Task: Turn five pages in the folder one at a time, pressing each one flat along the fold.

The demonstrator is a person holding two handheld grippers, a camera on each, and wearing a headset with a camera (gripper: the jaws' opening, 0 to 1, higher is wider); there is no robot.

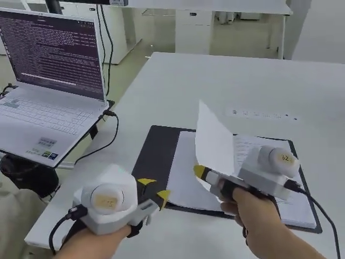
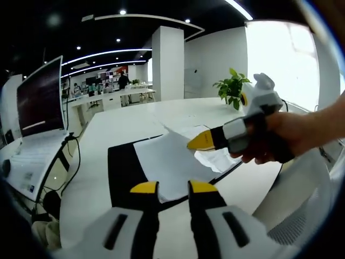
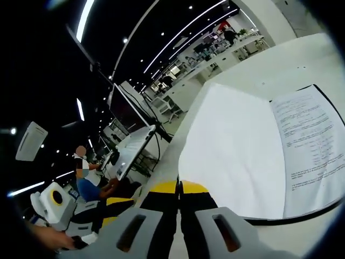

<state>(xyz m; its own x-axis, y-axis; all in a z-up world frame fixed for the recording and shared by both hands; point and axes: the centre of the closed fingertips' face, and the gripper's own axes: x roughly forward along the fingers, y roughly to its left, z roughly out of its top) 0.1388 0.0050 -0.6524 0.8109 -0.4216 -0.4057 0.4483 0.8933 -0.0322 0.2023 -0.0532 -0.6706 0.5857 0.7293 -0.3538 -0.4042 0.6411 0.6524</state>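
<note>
A black folder (image 1: pixel 155 154) lies open on the white table, with a printed page (image 1: pixel 253 148) flat on its right side. One white page (image 1: pixel 213 141) stands lifted above the fold, and my right gripper (image 1: pixel 199 171) is shut on its lower edge. The right gripper view has that page (image 3: pixel 237 156) rising from between the closed yellow tips (image 3: pixel 179 189), beside the printed page (image 3: pixel 312 143). My left gripper (image 1: pixel 154 190) hovers open near the folder's front left corner, holding nothing. In the left gripper view its tips (image 2: pixel 172 188) point at the folder (image 2: pixel 121 167) and the right gripper (image 2: pixel 198 142).
An open laptop (image 1: pixel 48 70) sits at the left on a separate stand, with a black cable (image 1: pixel 105 141) running past the table edge. A printed strip of paper (image 1: pixel 261 114) lies beyond the folder. The table's front edge (image 1: pixel 178 240) is close to both hands.
</note>
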